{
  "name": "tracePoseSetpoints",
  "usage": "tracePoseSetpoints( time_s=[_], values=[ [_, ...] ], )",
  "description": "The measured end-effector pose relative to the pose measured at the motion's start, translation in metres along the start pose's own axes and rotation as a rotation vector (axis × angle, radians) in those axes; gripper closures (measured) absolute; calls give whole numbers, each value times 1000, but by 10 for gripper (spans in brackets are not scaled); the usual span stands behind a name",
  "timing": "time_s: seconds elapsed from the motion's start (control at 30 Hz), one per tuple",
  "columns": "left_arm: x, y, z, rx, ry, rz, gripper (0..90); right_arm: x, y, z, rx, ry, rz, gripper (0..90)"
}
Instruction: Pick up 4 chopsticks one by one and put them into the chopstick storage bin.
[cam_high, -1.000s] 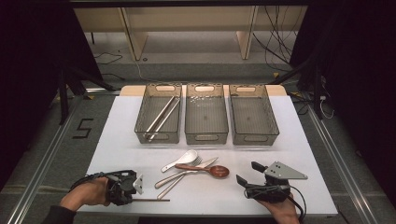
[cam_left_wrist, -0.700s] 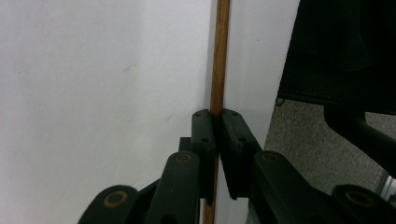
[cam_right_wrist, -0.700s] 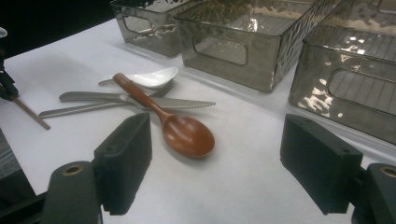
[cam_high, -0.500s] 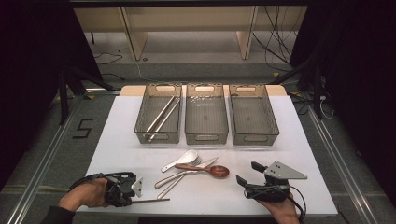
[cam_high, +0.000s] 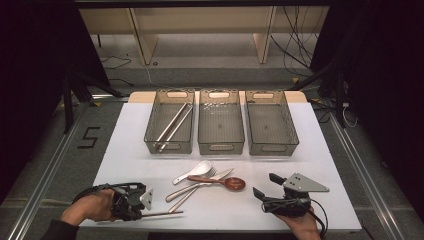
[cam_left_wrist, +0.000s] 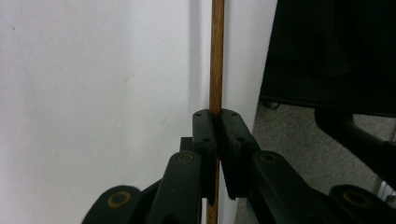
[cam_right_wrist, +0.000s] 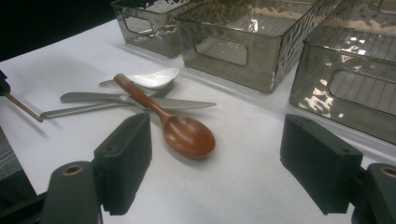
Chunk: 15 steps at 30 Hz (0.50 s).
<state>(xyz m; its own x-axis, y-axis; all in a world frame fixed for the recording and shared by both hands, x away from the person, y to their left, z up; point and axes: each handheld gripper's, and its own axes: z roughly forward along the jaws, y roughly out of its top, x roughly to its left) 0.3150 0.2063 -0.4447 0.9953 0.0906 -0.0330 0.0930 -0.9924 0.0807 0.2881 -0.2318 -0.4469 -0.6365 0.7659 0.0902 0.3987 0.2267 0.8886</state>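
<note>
High view: at the near left edge of the white table, a hand holds the left gripper, which lies low and points right along the edge. Its jaws are clamped on a thin wooden stick; the stick runs out to the right, lying close to the table's near edge. In the left gripper view the stick passes straight between the two closed pads and on ahead, beside the table's edge. At the near right, the other hand holds the right gripper, pointing left and away; its jaws stand wide apart with nothing between them, as the right gripper view confirms.

Between the two grippers, a little farther in, lies a loose pile of cutlery: a brown wooden spoon, a white spoon, a knife and a fork, crossing one another. In the right gripper view the wooden spoon lies just ahead of the open jaws, its handle over the knife.

Farther back stand three grey baskets side by side. The left basket holds long metal utensils; the middle basket and the right basket stand next to it.
</note>
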Motion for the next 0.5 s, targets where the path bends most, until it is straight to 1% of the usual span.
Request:
tracePoseSetpoints(
  time_s=[0.07, 0.13, 0.2, 0.23, 0.33, 0.4, 0.47, 0.5],
  values=[
    [-1, 2, -2, -15, -1, -10, 847, 0, 0, 0, 0, 0, 1, 258],
    [0, 4, -5, -22, -13, -1, 847, 0, 0, 0, 0, 1, 2, 258],
    [0, 6, -8, -35, -9, -5, 847, 0, 0, 0, 1, 1, 0, 258],
    [1, 7, -9, -32, -5, 1, 847, 0, 0, 0, 0, 1, 0, 258],
    [5, 11, -14, -69, -5, -31, 846, 0, 0, 0, 1, 1, 2, 258],
    [7, 14, -18, -88, 8, -47, 847, 0, 0, 0, -1, 1, 1, 258],
    [11, 17, -22, -119, 23, -79, 846, 0, 0, 0, -1, 1, 1, 258],
    [14, 18, -24, -132, 38, -87, 846, 0, 0, 0, -1, 1, 2, 258]
  ],
)
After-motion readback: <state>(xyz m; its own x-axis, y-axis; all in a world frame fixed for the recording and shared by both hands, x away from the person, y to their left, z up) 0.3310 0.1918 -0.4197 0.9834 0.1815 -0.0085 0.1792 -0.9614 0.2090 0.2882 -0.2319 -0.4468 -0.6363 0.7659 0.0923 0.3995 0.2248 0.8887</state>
